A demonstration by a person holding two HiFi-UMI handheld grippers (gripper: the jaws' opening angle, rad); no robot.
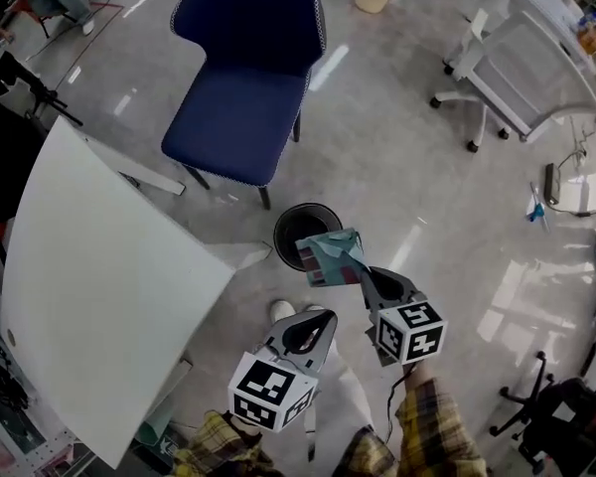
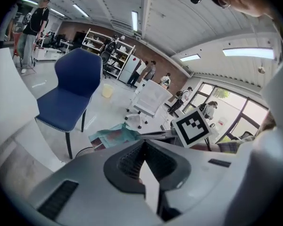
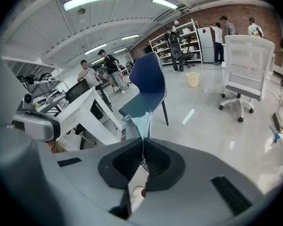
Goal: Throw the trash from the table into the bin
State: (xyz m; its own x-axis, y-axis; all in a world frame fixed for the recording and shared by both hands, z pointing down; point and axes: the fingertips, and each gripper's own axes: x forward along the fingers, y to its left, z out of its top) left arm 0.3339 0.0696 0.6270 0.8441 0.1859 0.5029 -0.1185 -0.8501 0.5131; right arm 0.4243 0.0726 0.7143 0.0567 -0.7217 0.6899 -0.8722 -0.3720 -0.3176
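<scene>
Pinched at its near end in the fully closed right gripper [image 1: 366, 276]: a flat, crumpled teal-and-pink wrapper [image 1: 333, 256]. Long axis carrying straight on from the jaw tips, free end pointing toward the round black bin [image 1: 290, 229] on the floor and overlapping its rim in the head view (height above it not readable). Seen nearly edge-on in the right gripper view. Left gripper [image 1: 318, 314] closed too, nothing between its jaws, just beside the right. Wrapper print too blurred to read; bin's inside dark; white tabletop [image 1: 89, 286] cut off at the lower edge.
</scene>
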